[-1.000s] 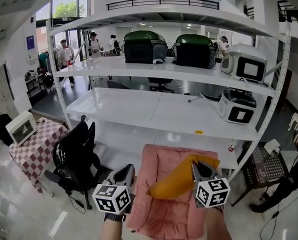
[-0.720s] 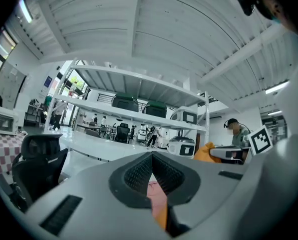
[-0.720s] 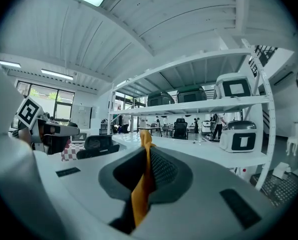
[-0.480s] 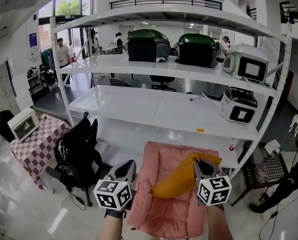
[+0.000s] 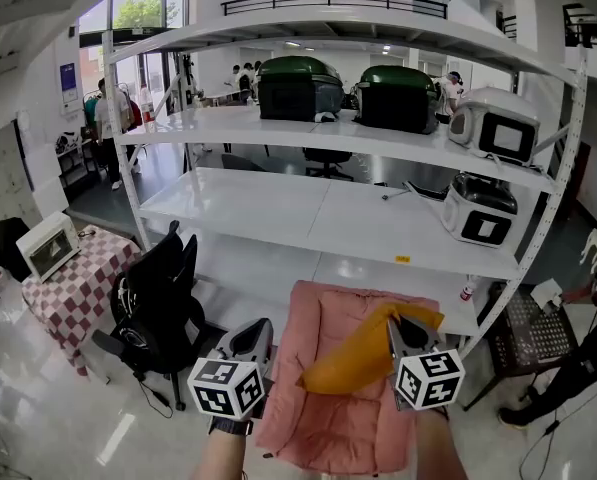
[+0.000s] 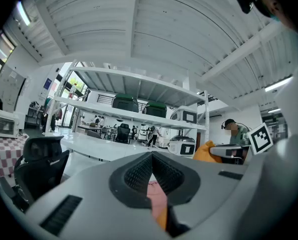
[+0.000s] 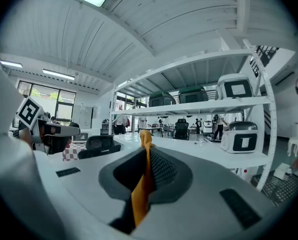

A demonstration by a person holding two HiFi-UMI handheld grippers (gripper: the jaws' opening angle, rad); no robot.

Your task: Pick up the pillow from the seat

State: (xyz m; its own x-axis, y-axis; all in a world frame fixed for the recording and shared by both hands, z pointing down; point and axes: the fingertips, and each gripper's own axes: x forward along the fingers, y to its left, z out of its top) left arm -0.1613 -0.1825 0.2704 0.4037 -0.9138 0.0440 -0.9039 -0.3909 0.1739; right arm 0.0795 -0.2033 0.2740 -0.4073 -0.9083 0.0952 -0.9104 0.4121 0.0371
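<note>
So the pickup looks basically done to me. The right gripper [image 5: 398,326] has its jaws clamped down on the orange pillow [image 5: 356,360]. In the right gripper view you can see a thin fold of orange fabric pinched right between the pads [image 7: 158,170], running up out of the tip. It's a corner or edge grab, not a grip around the whole thing.

The pillow hangs from that pinch over the pink seat [image 5: 323,423], draping down and toward the seat's left side. The top of it is clearly up off the seat. The low corner is the bit I can't call: from the head view it lies right in line with the seat, so I honestly can't tell whether it's fully clear or brushing the fabric.

The left gripper [image 5: 259,330] is just off the seat's left edge, jaws closed tip to tip with nothing in them. In the left gripper view, the pink and orange you see through the little gap under the tips are only the seat and pillow behind it, not something it's holding.

What's left, if anything? I'd guess just getting the whole pillow up and away from the seat so nothing drags. With such a small pinch of fabric I'd worry a bit about it slipping, but the grip looks firm right now.

The white shelf rack [image 5: 308,218] behind the seat isn't involved.
</note>
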